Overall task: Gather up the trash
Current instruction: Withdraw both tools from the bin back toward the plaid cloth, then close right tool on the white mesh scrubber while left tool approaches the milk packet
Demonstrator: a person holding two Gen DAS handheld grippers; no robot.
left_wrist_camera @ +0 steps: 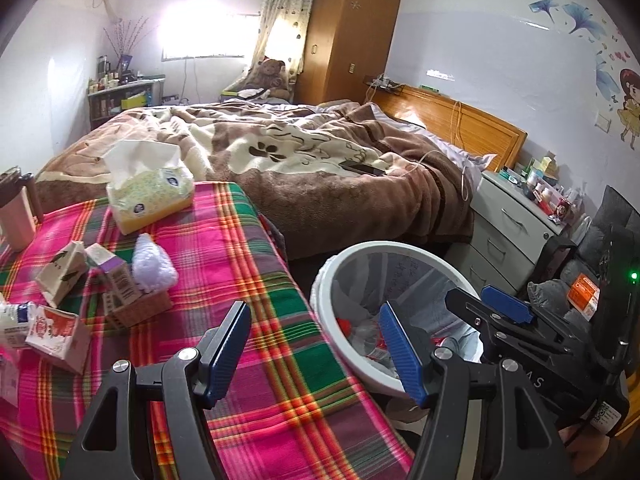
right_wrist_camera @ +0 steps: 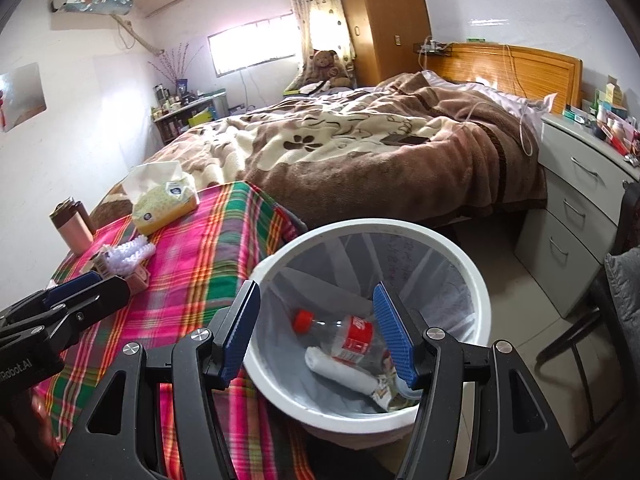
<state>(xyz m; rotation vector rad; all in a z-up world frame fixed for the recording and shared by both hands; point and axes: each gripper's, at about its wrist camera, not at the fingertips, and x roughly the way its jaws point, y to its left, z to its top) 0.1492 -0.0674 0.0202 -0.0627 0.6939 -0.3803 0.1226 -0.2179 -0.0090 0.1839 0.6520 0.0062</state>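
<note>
A white trash bin (right_wrist_camera: 476,280) with a clear liner stands on the floor beside the plaid-covered table (left_wrist_camera: 248,280). Inside lie a clear plastic bottle (right_wrist_camera: 340,330) with a red cap, a white roll and a wrapper. My right gripper (right_wrist_camera: 320,336) is open and empty, right over the bin. My left gripper (left_wrist_camera: 316,348) is open and empty above the table's right edge, beside the bin (left_wrist_camera: 332,320). Several small cartons (left_wrist_camera: 60,272) (left_wrist_camera: 56,334) lie on the table's left part. The right gripper also shows in the left wrist view (left_wrist_camera: 492,304).
A tissue box (left_wrist_camera: 150,196), a pink flask (left_wrist_camera: 16,212), a white knitted thing (left_wrist_camera: 154,260) and a small woven basket (left_wrist_camera: 138,308) are on the table. A bed (left_wrist_camera: 300,152) lies behind. A grey drawer unit (right_wrist_camera: 580,208) and a dark chair (right_wrist_camera: 608,320) stand right.
</note>
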